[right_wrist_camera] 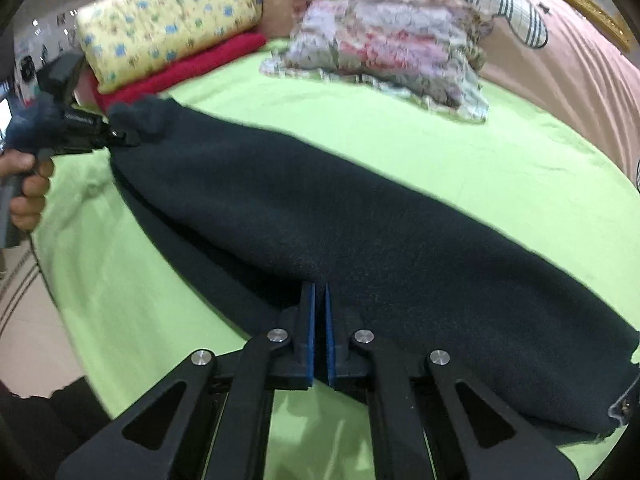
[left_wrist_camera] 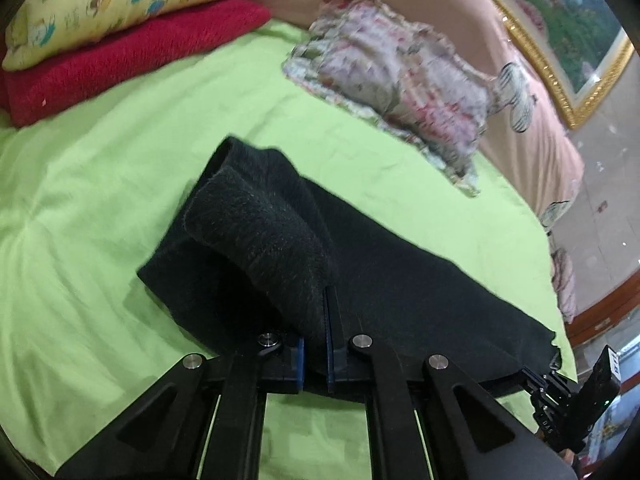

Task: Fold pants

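Dark fleece pants [left_wrist_camera: 400,280] lie stretched on the green bed sheet [left_wrist_camera: 100,200]. My left gripper [left_wrist_camera: 316,320] is shut on one end of the pants, with a bunched fold rising over its fingers. My right gripper [right_wrist_camera: 320,300] is shut on the edge of the pants [right_wrist_camera: 340,220] near the other end. In the right wrist view the left gripper [right_wrist_camera: 120,136] shows at the far left, pinching the pants' end. In the left wrist view the right gripper [left_wrist_camera: 532,376] shows at the lower right, at the pants' corner.
A yellow patterned pillow [left_wrist_camera: 120,0] rests on a red folded blanket [left_wrist_camera: 120,64] at the back left. A floral pillow [left_wrist_camera: 400,76] lies at the back right against a pink headboard [left_wrist_camera: 532,128]. The bed's edge and floor [right_wrist_camera: 24,320] show at left.
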